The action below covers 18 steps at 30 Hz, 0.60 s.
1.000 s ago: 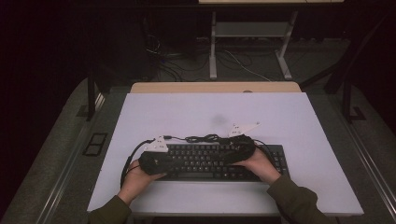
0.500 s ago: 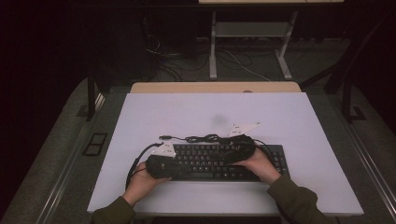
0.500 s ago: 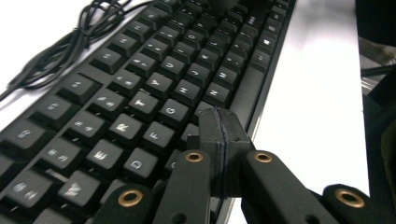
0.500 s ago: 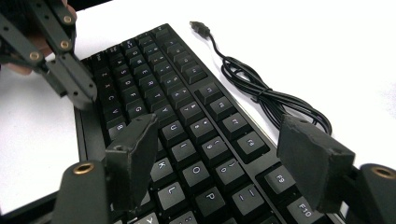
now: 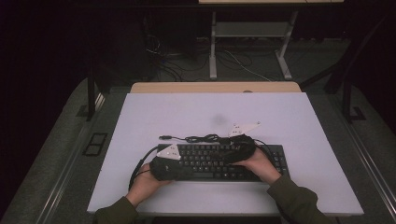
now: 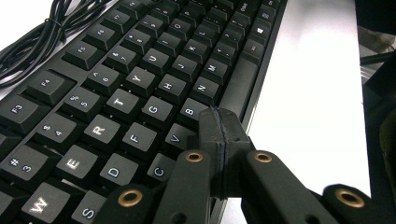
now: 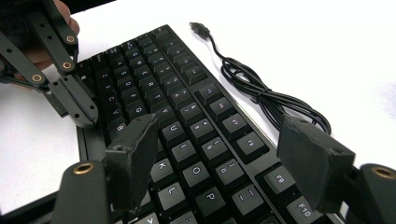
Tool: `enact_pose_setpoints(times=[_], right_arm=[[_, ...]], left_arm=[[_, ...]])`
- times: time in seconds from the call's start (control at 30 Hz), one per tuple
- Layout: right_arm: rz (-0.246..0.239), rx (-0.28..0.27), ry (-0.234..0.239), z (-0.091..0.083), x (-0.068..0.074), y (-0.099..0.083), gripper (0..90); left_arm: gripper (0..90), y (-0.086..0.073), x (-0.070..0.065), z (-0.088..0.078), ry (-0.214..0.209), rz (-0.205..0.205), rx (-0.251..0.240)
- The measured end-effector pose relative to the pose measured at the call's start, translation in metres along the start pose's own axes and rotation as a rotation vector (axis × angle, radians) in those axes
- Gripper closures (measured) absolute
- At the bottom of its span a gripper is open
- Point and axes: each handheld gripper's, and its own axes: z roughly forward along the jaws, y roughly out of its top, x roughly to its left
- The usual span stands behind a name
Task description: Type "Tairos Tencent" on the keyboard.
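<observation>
Keyboard (image 5: 212, 161) lies on white table (image 5: 289, 116), dark room behind.

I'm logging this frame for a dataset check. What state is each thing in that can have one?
Black computer keyboard: flat on the white table, keys up.
Black keyboard cable: unplugged, bundled in a loop beside the keyboard, plug lying free on the table.
Left gripper: shut, empty, tips over the keys near the space bar.
Right gripper: open, empty, above the keys.
</observation>
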Motion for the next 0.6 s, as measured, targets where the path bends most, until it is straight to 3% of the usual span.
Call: enact_pose_setpoints(times=[0.6], right_arm=[[0.003,0.000,0.001,0.0000,-0.0002,0.0000,28.5]], left_arm=[[89.1,-0.0016,0.0016,0.0017,-0.003,-0.010,0.007]])
